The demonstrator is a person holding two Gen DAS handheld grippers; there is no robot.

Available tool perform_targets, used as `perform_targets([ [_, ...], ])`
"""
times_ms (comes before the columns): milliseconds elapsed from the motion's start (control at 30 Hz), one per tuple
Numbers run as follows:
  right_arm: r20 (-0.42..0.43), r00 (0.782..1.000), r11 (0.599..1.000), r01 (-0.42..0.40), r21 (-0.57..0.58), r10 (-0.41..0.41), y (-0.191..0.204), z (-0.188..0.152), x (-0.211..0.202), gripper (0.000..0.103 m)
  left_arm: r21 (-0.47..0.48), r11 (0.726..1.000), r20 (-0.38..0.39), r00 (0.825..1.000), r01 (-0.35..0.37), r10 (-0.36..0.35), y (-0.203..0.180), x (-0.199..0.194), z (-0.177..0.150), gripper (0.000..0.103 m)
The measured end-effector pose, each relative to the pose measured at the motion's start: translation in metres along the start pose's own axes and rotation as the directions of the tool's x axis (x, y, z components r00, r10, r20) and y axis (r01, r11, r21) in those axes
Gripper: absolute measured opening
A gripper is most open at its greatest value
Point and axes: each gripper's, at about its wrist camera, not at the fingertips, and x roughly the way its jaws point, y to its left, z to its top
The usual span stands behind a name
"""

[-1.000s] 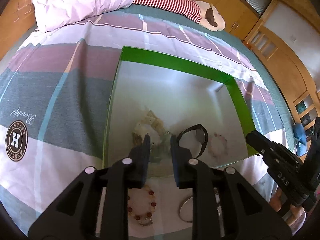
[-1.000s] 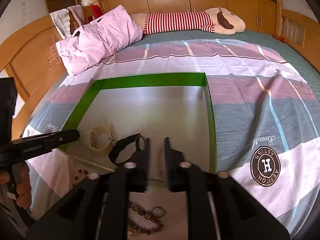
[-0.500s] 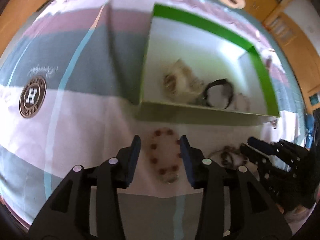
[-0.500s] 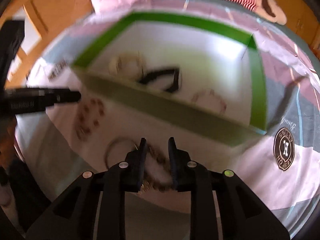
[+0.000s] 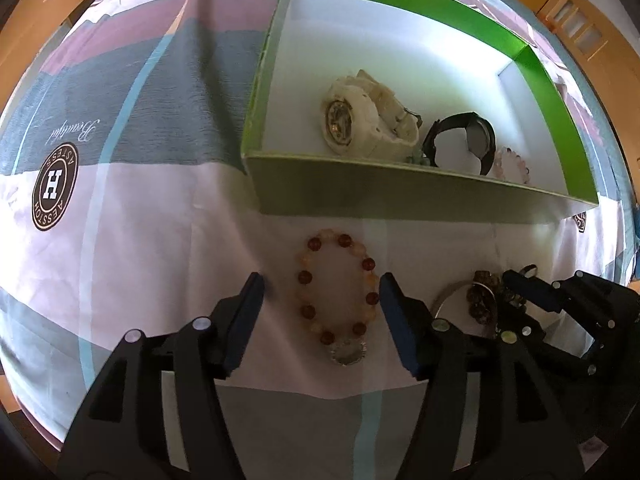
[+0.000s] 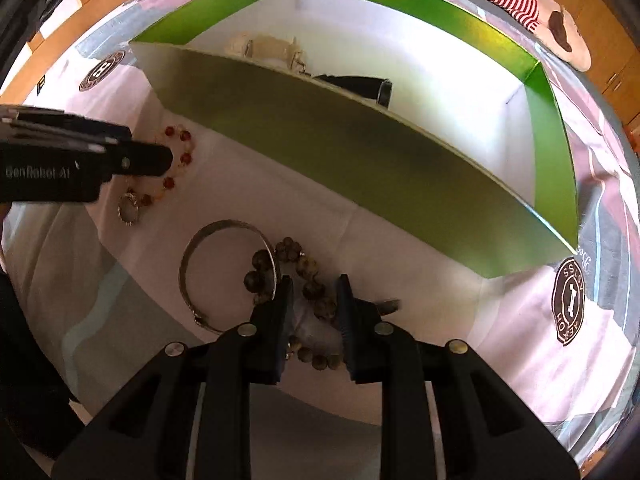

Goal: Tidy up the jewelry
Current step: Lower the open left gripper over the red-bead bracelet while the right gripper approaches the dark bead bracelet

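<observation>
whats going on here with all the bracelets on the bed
A person with a gripper in each hand is sorting jewelry into a green box on the bed. Two watches and a pink bracelet are already inside. The left gripper, its jaws just opening, straddles a red and amber bead bracelet without touching it. The right gripper, jaws narrowing, is over a dark bead bracelet beside a silver bangle.

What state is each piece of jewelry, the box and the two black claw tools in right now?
Green cardboard box: open, no lid.
Cream chunky watch: inside box.
Black watch: inside box.
Pale pink bead bracelet: inside box.
Red-and-amber bead bracelet: on bedspread, between open fingers, ungripped.
Silver bangle: on bedspread, outside box.
Brown bead bracelet: on bedspread.
Left gripper: open, just widening.
Right gripper: narrowly open, closing around beads.
</observation>
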Motion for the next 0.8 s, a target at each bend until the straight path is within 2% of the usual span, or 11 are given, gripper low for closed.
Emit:
perform_targets([
  [33,0.008,1.000,1.000,0.004,0.010,-0.004,-0.001,0.001,-0.001,0.014,0.001,1.000,-0.001,1.000,-0.001,0.001,0.000,0.000,0.000,0.065],
  [100,0.020,1.000,1.000,0.006,0.028,-0.007,-0.005,0.002,-0.002,0.010,0.004,1.000,-0.003,1.000,-0.006,0.006,0.000,0.001,0.000,0.066],
  [233,0.076,0.997,0.996,-0.008,0.084,0.001,-0.014,0.004,-0.012,0.010,0.010,1.000,-0.005,1.000,-0.020,0.020,0.001,0.002,-0.001,0.067],
  [433,0.187,0.982,0.984,-0.069,0.165,0.037,-0.027,0.006,-0.032,0.010,0.051,0.998,-0.014,0.999,-0.038,0.039,-0.022,0.015,0.002,0.069],
  [800,0.117,0.993,0.970,-0.007,0.243,-0.022,-0.050,0.006,-0.013,0.011,0.097,0.995,0.003,0.999,-0.034,0.034,-0.042,0.017,0.004,0.074],
])
